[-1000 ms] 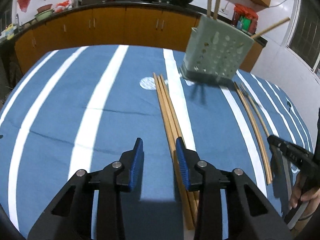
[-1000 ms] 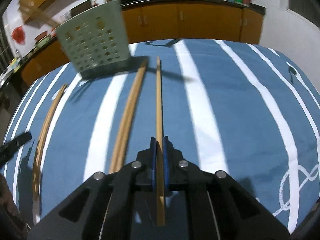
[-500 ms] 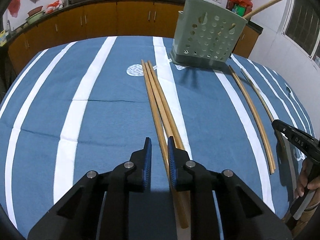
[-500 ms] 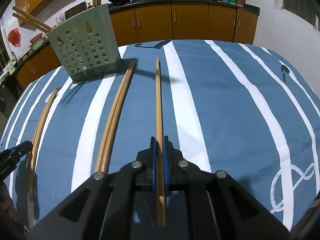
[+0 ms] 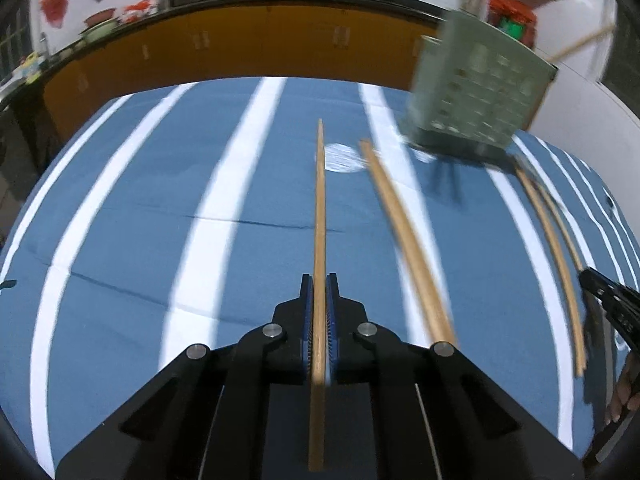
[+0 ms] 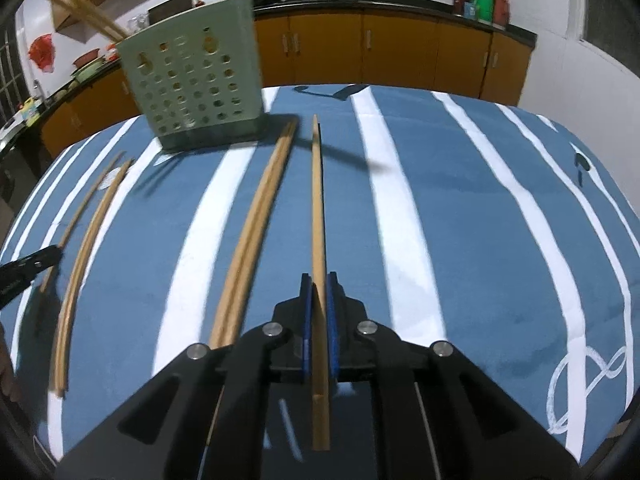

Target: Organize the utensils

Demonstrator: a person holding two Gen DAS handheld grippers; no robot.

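My left gripper (image 5: 319, 284) has its jaws closing tight on a wooden chopstick (image 5: 319, 200), the pads pressing it; the stick points ahead, away from me. Two more chopsticks (image 5: 404, 232) lie side by side just to its right. The green perforated utensil holder (image 5: 480, 92) stands at the far right, with sticks poking out. In the right wrist view, my right gripper (image 6: 319, 284) is shut on another chopstick (image 6: 318, 200), which points past the holder (image 6: 192, 92). A pair of chopsticks (image 6: 256, 232) lies left of it.
The blue tablecloth with white stripes (image 5: 160, 220) covers a round table. Thin curved sticks (image 6: 84, 248) lie at the left of the right wrist view. Orange cabinets (image 6: 400, 48) and a counter with woks stand behind. A hand (image 5: 624, 392) shows at the right edge.
My left gripper slid over one of the three chopsticks and shut on it; that stick now sits apart from the other two. My right gripper still holds its chopstick.
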